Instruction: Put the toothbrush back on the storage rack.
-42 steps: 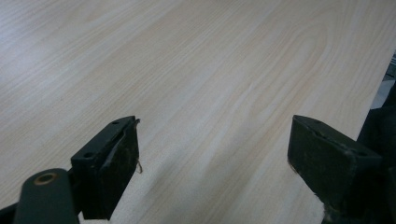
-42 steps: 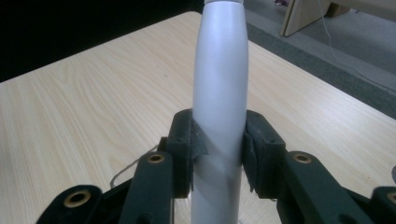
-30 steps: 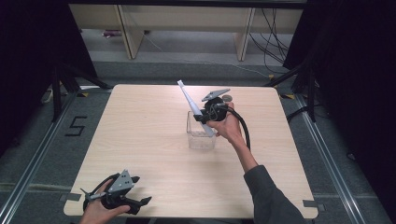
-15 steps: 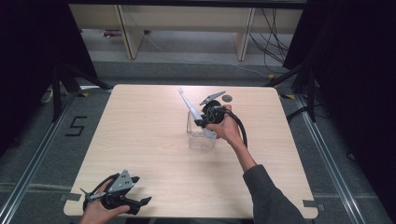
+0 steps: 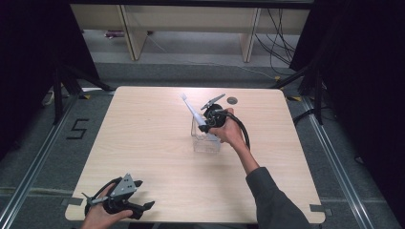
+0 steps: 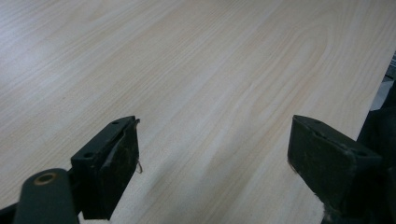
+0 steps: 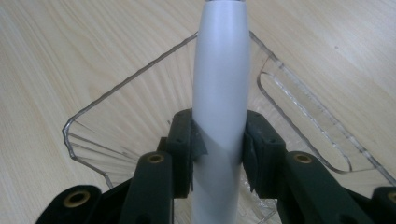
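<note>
Right gripper (image 7: pixel 218 154) grasps white toothbrush (image 7: pixel 219 93) over clear holder (image 7: pixel 107 135), not yet released; left gripper (image 6: pixel 215 158) gapes empty

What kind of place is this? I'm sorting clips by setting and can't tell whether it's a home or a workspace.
Most likely a lab or recording bay, not a home: a bare wooden table inside a metal floor frame, black curtains on both sides, loose cables on the floor behind, and a number 5 marked on the floor.

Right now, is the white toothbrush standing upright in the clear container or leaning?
Leaning. The white toothbrush slants up and left out of the clear container, with the right gripper clamped on its handle.
</note>
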A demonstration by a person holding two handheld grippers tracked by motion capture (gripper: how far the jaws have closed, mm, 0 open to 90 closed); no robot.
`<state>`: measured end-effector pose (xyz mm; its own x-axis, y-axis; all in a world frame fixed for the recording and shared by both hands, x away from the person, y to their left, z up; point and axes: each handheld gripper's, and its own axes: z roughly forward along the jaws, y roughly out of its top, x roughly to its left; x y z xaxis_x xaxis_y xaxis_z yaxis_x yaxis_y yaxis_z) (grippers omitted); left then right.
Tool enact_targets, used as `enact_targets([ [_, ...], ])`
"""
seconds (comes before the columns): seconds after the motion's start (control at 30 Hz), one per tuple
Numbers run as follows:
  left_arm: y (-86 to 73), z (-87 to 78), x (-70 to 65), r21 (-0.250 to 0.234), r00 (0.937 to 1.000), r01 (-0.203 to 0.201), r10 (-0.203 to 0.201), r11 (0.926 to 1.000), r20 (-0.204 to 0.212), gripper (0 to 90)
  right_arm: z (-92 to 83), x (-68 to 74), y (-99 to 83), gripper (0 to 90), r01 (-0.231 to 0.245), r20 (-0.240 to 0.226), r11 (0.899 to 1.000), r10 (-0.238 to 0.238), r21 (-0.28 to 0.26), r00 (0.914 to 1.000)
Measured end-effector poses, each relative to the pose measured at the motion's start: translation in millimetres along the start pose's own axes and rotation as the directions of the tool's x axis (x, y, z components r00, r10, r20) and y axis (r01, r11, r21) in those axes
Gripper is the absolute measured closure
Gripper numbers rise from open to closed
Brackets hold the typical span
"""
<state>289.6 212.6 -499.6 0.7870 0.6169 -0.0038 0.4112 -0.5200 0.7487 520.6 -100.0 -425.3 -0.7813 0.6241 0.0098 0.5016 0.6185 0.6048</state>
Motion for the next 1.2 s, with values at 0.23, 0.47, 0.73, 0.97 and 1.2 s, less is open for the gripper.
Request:
enact_targets([
  [0.23,-0.3,0.4,-0.1,-0.003,1.0000,0.003,-0.003,1.0000,0.008,16.0,3.9,0.7,-0.8,66.6,-0.007,-0.006,0.999,0.007,0.034,1.0000],
  [0.47,-0.1,0.0,-0.1,-0.004,0.9999,-0.003,0.003,1.0000,0.011,16.0,6.0,2.4,-1.2,66.2,-0.016,-0.010,0.999,0.016,0.051,0.9998],
  [0.73,0.0,0.3,-0.5,-0.001,0.9999,-0.002,0.002,1.0000,0.010,16.0,-12.9,0.3,-1.2,60.0,-0.046,-0.001,0.999,0.046,-0.018,0.9989],
  [0.97,0.1,1.5,0.1,-0.018,0.9999,-0.012,0.012,0.9998,0.003,16.0,-33.2,-4.8,-4.3,54.5,-0.046,-0.008,0.995,0.046,-0.094,0.9989],
  [1.2,-0.2,1.9,-0.5,-0.006,0.9999,0.001,-0.001,1.0000,0.013,16.0,-47.5,-2.2,-6.6,51.0,-0.029,-0.004,0.991,0.029,-0.132,0.9996],
])
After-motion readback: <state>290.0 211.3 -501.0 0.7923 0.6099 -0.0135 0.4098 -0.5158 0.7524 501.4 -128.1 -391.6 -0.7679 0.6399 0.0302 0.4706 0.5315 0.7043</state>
